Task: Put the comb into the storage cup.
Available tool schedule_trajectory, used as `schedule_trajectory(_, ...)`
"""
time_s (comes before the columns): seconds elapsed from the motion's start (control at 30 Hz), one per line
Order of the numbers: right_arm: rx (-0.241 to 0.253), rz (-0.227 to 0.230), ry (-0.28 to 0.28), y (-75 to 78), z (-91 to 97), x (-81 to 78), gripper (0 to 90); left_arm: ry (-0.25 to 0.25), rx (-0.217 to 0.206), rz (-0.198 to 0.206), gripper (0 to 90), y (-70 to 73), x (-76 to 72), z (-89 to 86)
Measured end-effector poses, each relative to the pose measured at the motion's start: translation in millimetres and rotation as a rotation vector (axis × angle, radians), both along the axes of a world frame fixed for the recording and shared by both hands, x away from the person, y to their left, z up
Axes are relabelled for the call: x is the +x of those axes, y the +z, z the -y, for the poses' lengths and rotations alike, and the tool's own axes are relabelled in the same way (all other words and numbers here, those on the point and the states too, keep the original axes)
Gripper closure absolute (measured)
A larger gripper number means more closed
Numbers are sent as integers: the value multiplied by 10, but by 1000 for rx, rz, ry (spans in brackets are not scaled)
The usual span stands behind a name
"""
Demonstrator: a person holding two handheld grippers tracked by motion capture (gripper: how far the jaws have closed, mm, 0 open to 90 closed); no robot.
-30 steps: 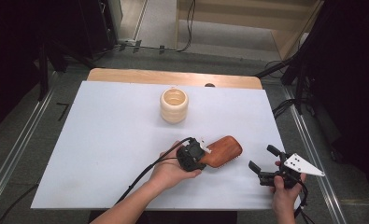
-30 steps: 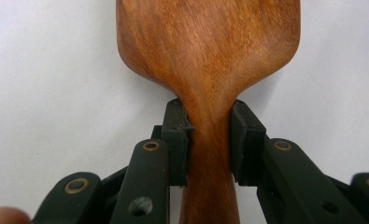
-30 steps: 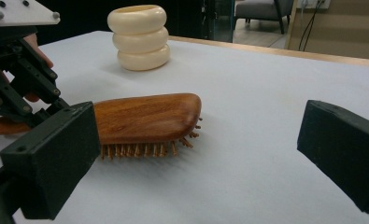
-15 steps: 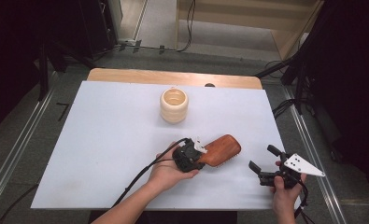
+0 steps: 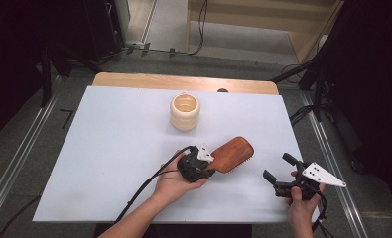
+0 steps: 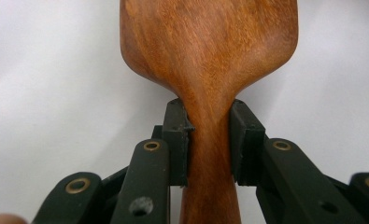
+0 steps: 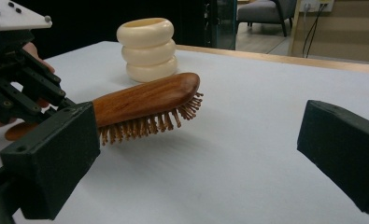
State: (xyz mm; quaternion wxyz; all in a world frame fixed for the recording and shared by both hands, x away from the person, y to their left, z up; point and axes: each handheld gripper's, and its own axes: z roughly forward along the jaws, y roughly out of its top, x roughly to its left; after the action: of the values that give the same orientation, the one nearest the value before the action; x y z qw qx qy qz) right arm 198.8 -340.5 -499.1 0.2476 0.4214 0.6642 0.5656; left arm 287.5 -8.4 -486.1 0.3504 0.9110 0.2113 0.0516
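Setting: a lab or studio recording space. Indicators: a white sheet [image 5: 109,163] covers the wooden surface [image 5: 183,82]; metal floor rails [image 5: 15,163] run along both sides of it; cables [image 5: 202,25] trail across the grey floor; black curtains [image 5: 15,59] enclose the area. An office chair [image 7: 261,14] stands in the background.

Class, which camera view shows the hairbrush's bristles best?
The right gripper view: it sees the hairbrush side-on, bristles pointing down, clear of the table. The left gripper view shows its wooden back and neck clamped by the left gripper. The high view shows the back, a few bristles edging it.
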Motion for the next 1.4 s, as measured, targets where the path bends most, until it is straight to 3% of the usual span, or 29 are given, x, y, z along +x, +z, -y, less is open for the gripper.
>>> schedule_trajectory(0.4, 58, -16, 49, 199, -162, -5, 0, 35, -86, 105, 723, 100, -115, -136)
schedule_trajectory(0.87, 63, -70, 84, 434, -418, 49, 0, 78, -176, 166, 723, 177, -201, -349)
schedule_trajectory(1.13, 94, -90, 106, 574, -619, 155, 0, 99, -210, 211, 723, 238, -249, -430)
schedule_trajectory(1.4, 110, -103, 126, 711, -845, 279, 0, 129, -270, 249, 723, 289, -286, -529)
